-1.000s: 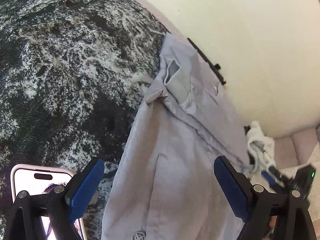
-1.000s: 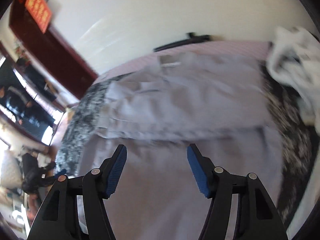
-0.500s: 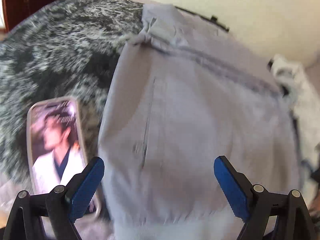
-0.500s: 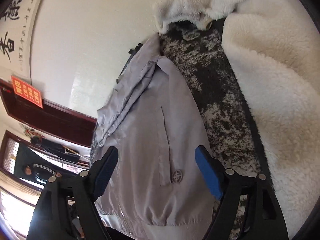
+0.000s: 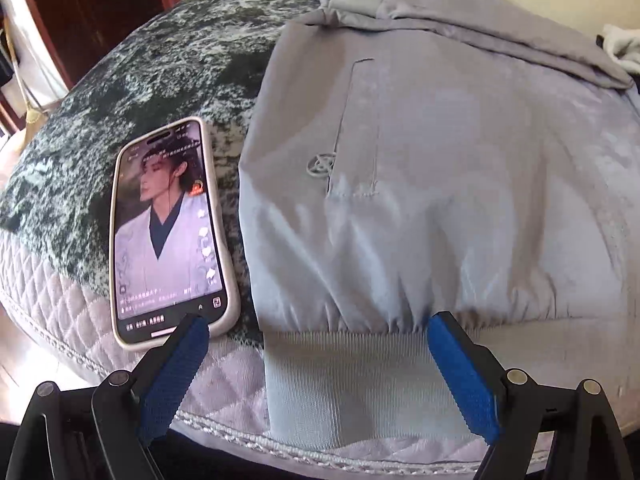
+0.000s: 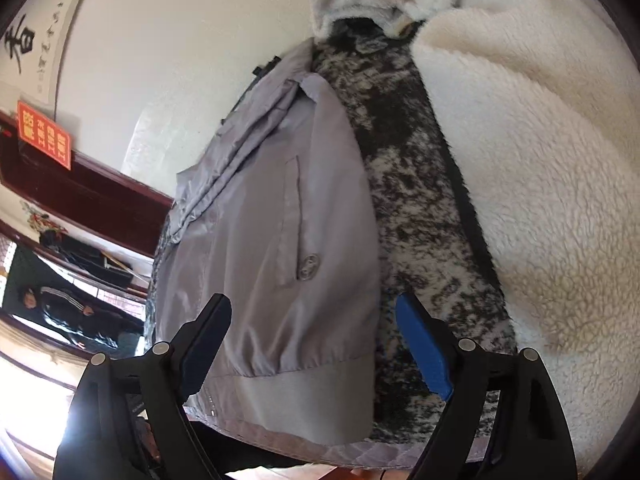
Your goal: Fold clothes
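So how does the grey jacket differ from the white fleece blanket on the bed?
The smooth grey jacket lies flat, with a pocket and ribbed hem; the fluffy white fleece blanket is bunched and plain. The jacket looks thin and slightly shiny, the blanket thick and matte. Both rest on the black-and-white mottled bed cover.

The right gripper (image 6: pixel 314 344) hovers with its jaws spread wide over the ribbed hem of a grey jacket (image 6: pixel 272 240), holding nothing. The jacket lies flat on a dark mottled blanket (image 6: pixel 408 208), a pocket with a round emblem facing up. A white fleece (image 6: pixel 540 160) lies beside it on the blanket, apart from the jacket. Beyond are a pale wall (image 6: pixel 168 52), a red sign (image 6: pixel 44 134) on dark wood trim, and a person (image 6: pixel 64 304) in dark clothes at the far left.
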`<action>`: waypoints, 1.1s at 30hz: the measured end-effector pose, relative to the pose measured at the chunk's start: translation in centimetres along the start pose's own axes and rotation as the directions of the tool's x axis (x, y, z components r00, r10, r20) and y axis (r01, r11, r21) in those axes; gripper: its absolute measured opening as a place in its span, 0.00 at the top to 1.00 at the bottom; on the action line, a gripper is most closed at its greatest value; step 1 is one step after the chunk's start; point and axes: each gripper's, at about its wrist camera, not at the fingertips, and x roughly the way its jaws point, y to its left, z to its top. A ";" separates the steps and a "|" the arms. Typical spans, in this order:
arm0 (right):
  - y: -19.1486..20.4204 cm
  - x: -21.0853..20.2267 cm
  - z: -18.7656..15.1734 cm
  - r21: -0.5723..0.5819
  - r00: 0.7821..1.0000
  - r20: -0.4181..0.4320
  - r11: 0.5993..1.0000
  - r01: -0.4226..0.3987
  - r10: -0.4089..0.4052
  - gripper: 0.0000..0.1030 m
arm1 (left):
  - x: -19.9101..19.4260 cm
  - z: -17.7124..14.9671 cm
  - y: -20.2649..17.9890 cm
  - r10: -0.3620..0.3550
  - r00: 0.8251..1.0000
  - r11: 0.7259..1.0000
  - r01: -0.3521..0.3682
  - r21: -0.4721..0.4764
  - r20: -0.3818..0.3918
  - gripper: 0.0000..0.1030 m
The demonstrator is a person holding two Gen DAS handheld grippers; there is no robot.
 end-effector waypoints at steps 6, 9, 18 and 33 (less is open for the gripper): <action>-1.9 2.1 -0.5 0.029 0.992 -0.116 0.998 -0.051 0.054 0.15 | 0.9 -0.4 0.7 -0.131 0.990 0.990 0.128 -0.052 -0.052 0.10; -1.8 3.0 -0.4 0.049 0.984 -0.145 0.994 -0.099 0.105 0.14 | 1.6 -0.2 1.7 -0.278 0.958 0.956 0.268 -0.121 -0.073 0.09; -1.7 4.9 0.6 0.099 0.964 -0.183 0.979 -0.179 0.194 0.10 | 1.6 1.8 3.2 -0.433 0.898 0.896 0.419 -0.147 -0.078 0.16; 0.6 7.4 0.1 0.071 0.923 -0.307 0.972 -0.223 0.234 0.16 | 1.5 2.4 3.6 -0.320 0.938 0.946 0.310 -0.094 -0.131 0.18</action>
